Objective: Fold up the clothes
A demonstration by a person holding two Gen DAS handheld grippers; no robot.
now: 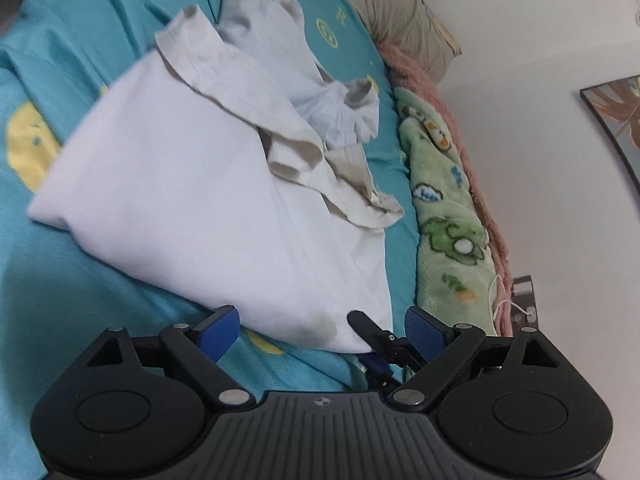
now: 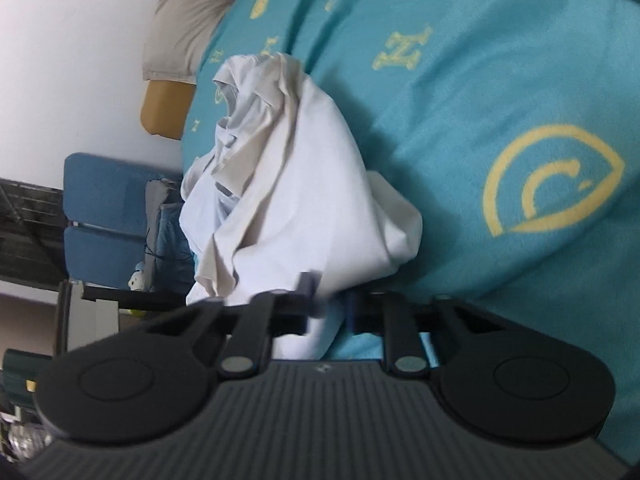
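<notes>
**White shirt half gathered on the bed**

The shirt [image 1: 208,200] lies bunched on the teal bedspread [image 1: 80,32], its crumpled collar end toward the pillow [image 1: 400,12]. The left gripper [image 1: 322,326] hovers at the shirt's near hem with its blue-padded fingers [image 1: 218,330] spread wide, holding nothing. The right gripper [image 2: 332,308] has its fingers drawn close on a fold of the shirt [image 2: 304,184], lifting the cloth into a peak. A green blanket [image 1: 444,208] lines the wall side of the bed.

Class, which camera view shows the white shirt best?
The left wrist view: the white shirt lies spread across the frame, folds and hems clear. The right wrist view shows it bunched and blurred, its near edge hidden behind the right gripper.
</notes>
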